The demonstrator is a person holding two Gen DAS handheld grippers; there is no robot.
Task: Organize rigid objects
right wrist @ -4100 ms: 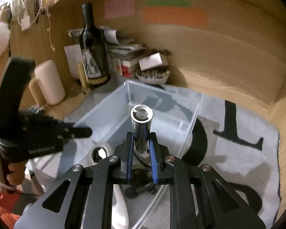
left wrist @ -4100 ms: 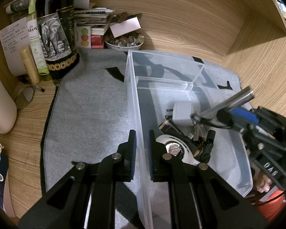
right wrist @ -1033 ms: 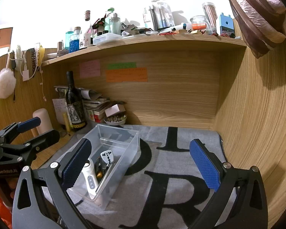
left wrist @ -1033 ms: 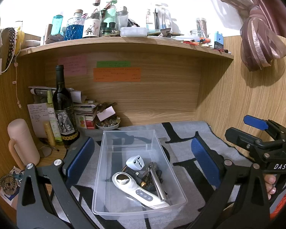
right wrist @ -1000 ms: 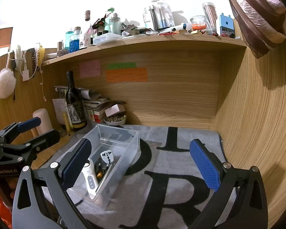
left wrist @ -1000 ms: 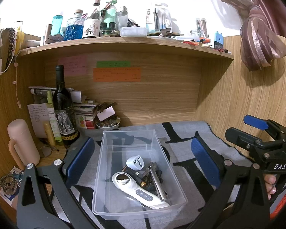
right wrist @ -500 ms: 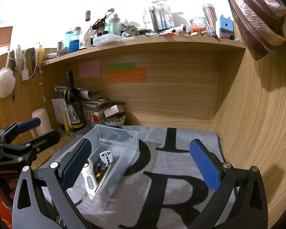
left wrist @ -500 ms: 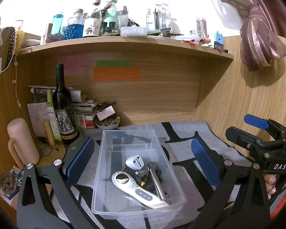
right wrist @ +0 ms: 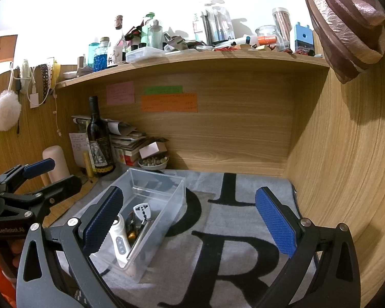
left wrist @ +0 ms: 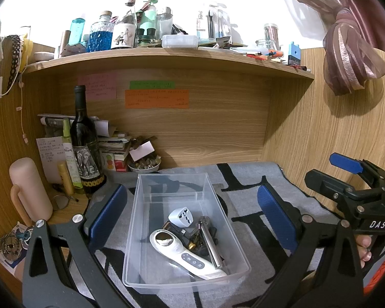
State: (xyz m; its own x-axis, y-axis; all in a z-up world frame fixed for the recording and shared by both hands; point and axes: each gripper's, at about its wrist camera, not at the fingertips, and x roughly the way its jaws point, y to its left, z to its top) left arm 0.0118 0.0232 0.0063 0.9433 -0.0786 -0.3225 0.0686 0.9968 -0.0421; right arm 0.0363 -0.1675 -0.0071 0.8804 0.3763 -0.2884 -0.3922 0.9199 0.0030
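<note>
Wooden desk [left wrist: 64,213], boxed in by wood panels, carries a grey mat [right wrist: 231,231] with big black letters. Nearest the cameras, the left gripper [left wrist: 192,215] and the right gripper [right wrist: 190,220] both hang above the mat with jaws wide apart, holding nothing. Just beyond them a clear plastic bin [left wrist: 166,179] sits on the mat toward its left edge; in its near half lie a white handheld device [left wrist: 184,254], a metal cylinder [left wrist: 210,241], a white plug adapter [left wrist: 181,215] and small dark items too jumbled to tell apart. Its far half is bare. Farther back, in the desk's left corner, stand a wine bottle [left wrist: 86,143], a small bowl [left wrist: 143,165] and stacked books [left wrist: 115,148].
</note>
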